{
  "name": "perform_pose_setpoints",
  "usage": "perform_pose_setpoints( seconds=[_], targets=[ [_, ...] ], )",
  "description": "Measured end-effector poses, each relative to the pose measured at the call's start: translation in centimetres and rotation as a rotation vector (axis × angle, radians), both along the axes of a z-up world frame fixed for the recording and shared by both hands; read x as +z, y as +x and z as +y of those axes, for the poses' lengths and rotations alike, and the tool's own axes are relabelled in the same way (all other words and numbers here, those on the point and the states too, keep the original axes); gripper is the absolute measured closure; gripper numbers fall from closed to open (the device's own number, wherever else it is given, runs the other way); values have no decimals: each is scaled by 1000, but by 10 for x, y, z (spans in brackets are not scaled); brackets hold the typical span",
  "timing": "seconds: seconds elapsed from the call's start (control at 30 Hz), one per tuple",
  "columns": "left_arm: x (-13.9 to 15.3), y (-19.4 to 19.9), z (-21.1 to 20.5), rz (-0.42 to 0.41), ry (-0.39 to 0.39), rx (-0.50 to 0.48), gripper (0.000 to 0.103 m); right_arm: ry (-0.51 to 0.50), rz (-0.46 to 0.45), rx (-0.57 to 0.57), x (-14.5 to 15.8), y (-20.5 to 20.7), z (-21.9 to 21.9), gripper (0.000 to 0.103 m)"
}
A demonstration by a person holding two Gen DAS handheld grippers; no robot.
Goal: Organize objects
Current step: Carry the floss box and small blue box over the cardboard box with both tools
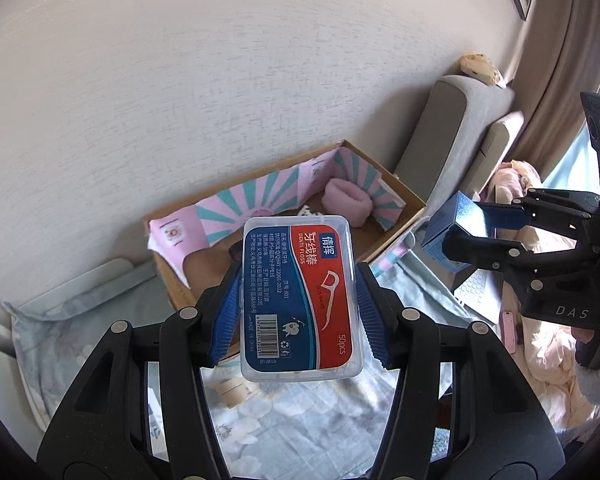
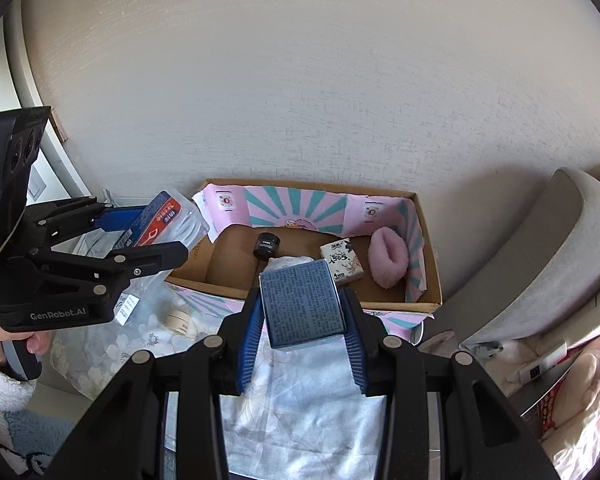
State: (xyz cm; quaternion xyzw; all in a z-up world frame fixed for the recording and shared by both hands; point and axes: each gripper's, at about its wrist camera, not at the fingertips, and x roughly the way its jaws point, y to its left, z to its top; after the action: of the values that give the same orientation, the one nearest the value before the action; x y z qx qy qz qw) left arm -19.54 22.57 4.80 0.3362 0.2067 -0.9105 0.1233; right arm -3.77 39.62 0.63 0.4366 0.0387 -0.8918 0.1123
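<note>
My left gripper (image 1: 298, 280) is shut on a clear plastic dental floss box (image 1: 298, 300) with a red and blue label, held in the air in front of the cardboard box (image 1: 404, 190). My right gripper (image 2: 302, 300) is shut on a small blue carton (image 2: 302, 308) just before the cardboard box's near wall (image 2: 320, 294). In the right wrist view the left gripper (image 2: 140, 232) with the floss box (image 2: 168, 220) hangs at the left. In the left wrist view the right gripper (image 1: 472, 224) with the blue carton (image 1: 448, 228) is at the right.
The cardboard box, lined with pink and teal paper, holds a pink fluffy roll (image 2: 388, 258), a tissue pack (image 2: 342, 260) and a small black jar (image 2: 266, 245). It sits on a floral sheet (image 2: 300, 392) against the wall. A small round tin (image 2: 179, 320) lies nearby. A grey headboard (image 2: 540, 264) stands right.
</note>
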Motion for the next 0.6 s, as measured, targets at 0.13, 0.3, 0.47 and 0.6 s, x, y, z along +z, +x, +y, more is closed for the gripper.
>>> perform_pose_setpoints(
  seconds=[0.13,0.3,0.47,0.6],
  targets=[
    [3,-10,-5,-8,21,11,52,1,-5,5,1,-12,1,67],
    [8,-28,-25,-14,40,39,52,5,-3,34,9,-41,0,67],
    [-2,-50,-51,-39,85,83,52,23,-8,77,7,-80,-7,67],
    [-20,-66,-71,-80,120,123,52,21,-44,98,-6,-111,-11,67]
  ],
)
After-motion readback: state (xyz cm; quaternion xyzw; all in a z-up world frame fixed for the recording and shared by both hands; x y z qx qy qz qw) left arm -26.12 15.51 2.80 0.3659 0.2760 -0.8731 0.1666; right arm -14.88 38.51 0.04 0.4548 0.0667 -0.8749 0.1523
